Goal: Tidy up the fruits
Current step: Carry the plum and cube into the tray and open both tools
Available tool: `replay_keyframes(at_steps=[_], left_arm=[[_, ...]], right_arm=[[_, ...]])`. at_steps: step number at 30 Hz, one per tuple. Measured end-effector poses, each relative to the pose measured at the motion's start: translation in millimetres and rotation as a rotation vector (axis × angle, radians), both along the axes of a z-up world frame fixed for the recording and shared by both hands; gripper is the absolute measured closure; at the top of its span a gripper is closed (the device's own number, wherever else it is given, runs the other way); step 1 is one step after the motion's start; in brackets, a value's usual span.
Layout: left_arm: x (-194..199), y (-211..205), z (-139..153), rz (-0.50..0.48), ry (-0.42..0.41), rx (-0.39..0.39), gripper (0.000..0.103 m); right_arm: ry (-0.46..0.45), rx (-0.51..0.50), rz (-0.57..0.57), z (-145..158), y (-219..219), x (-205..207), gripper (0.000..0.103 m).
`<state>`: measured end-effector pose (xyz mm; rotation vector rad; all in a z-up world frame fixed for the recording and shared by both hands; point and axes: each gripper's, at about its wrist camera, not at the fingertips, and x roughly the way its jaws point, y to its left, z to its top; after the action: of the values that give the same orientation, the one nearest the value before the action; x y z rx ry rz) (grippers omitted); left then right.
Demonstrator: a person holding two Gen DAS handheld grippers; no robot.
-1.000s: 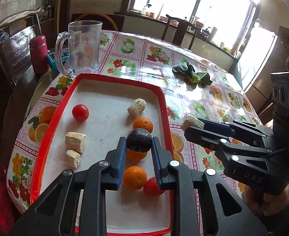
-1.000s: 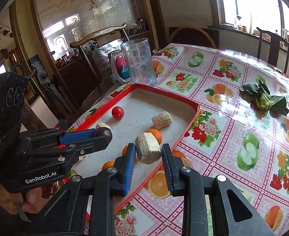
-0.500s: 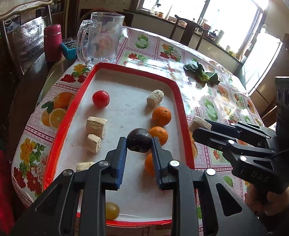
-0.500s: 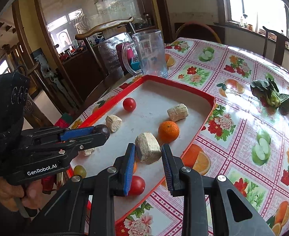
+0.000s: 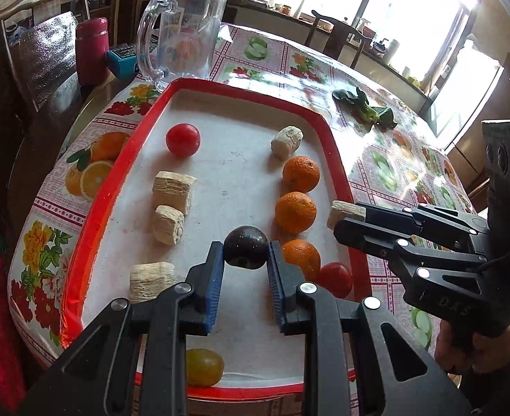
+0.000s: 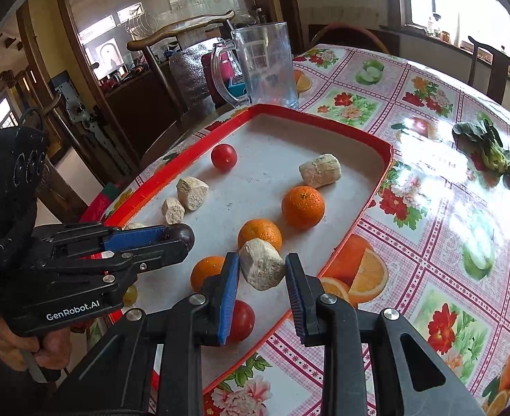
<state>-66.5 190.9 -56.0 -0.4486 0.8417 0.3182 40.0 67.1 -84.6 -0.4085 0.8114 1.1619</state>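
Observation:
A red-rimmed tray (image 5: 116,180) holds three oranges (image 5: 295,212), two tomatoes (image 5: 182,139), a yellow-green grape (image 5: 203,366) and several beige root chunks (image 5: 173,190). My left gripper (image 5: 245,268) is shut on a dark purple fruit (image 5: 245,247) above the tray's near middle; it also shows in the right wrist view (image 6: 182,234). My right gripper (image 6: 262,277) is shut on a beige chunk (image 6: 262,264) over the tray's right edge, near the oranges (image 6: 260,233).
A clear glass mug (image 5: 182,40) stands beyond the tray's far end, with a pink flask (image 5: 91,50) and a blue box (image 5: 123,59) beside it. A leafy green vegetable (image 5: 366,108) lies on the fruit-print tablecloth (image 6: 445,215). Chairs surround the table.
Both grippers have pulled back toward the tray's near end with their loads, so more of the tray, the grape and a third chunk come into view.

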Motion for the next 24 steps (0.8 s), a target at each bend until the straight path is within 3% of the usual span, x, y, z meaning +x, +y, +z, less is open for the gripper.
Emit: replay_keyframes(at_steps=[19,22,24], left_arm=[[5.2,3.2,-16.7,0.006,0.043,0.002,0.080],[5.2,2.3,-16.1,0.009,0.056,0.010,0.074],[4.2,1.1,-15.1,0.011,0.058,0.017,0.061]], right_arm=[[0.027,-0.010,0.000,-10.3,2.1,4.7,0.075],[0.026,-0.006,-0.005,-8.7,-0.3,4.3,0.074],[0.029,0.001,-0.005,-6.1,-3.2,4.4,0.072]])
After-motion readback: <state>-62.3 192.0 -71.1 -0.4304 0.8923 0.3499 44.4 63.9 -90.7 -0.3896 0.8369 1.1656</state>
